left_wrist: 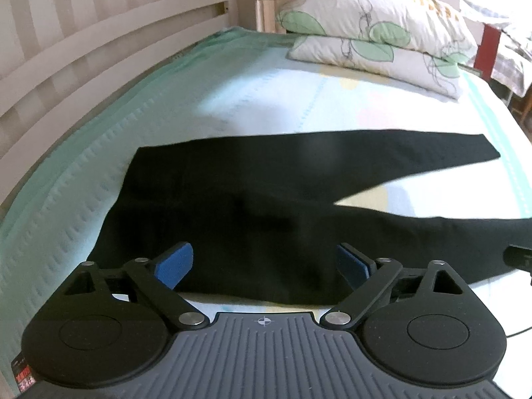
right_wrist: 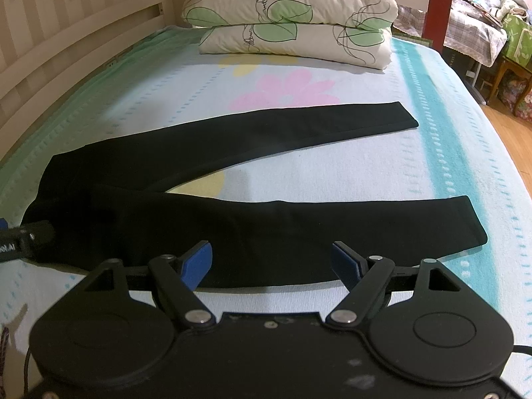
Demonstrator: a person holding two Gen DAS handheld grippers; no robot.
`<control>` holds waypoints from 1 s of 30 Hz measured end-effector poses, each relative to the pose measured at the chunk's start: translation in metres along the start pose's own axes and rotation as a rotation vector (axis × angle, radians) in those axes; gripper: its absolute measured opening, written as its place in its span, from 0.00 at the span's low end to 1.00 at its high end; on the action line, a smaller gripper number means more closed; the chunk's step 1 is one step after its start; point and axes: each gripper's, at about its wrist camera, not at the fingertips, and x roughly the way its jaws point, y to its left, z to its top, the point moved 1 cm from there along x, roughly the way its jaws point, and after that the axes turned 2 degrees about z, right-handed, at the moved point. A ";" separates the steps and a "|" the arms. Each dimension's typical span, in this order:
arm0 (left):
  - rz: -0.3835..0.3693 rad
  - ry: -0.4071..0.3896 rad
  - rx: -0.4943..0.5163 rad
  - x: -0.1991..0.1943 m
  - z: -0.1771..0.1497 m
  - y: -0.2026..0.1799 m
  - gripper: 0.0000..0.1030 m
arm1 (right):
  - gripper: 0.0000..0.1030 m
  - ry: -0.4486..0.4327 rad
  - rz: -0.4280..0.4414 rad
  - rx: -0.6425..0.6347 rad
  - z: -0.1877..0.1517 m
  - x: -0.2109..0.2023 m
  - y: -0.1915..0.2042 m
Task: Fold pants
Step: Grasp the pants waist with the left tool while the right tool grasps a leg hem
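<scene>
Black pants [left_wrist: 252, 199] lie flat on the bed, waist to the left, both legs spread apart to the right in a V. My left gripper [left_wrist: 264, 266] is open, its blue pads [left_wrist: 174, 266] hovering over the near edge of the waist and hip part. In the right wrist view the pants [right_wrist: 232, 219] show both legs, the far one [right_wrist: 299, 129] and the near one [right_wrist: 332, 229]. My right gripper [right_wrist: 272, 262] is open over the near leg's near edge. Neither gripper holds cloth.
The bedsheet [right_wrist: 365, 169] is light blue with flower prints. Two stacked leaf-print pillows [right_wrist: 292, 16] lie at the head of the bed. A white slatted bed rail [left_wrist: 83, 60] runs along the left side. Wooden floor [right_wrist: 512, 139] and furniture are beyond the bed's right edge.
</scene>
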 end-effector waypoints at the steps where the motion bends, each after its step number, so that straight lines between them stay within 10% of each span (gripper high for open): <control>1: -0.001 -0.003 0.000 -0.001 0.001 0.001 0.87 | 0.80 0.000 0.000 0.002 0.000 0.000 -0.001; 13: -0.014 0.005 -0.006 0.011 -0.002 0.026 0.76 | 0.79 -0.062 0.034 0.037 -0.006 -0.009 -0.013; 30: 0.017 0.096 0.223 0.092 -0.070 0.036 0.76 | 0.77 0.071 0.080 0.031 -0.008 0.051 -0.023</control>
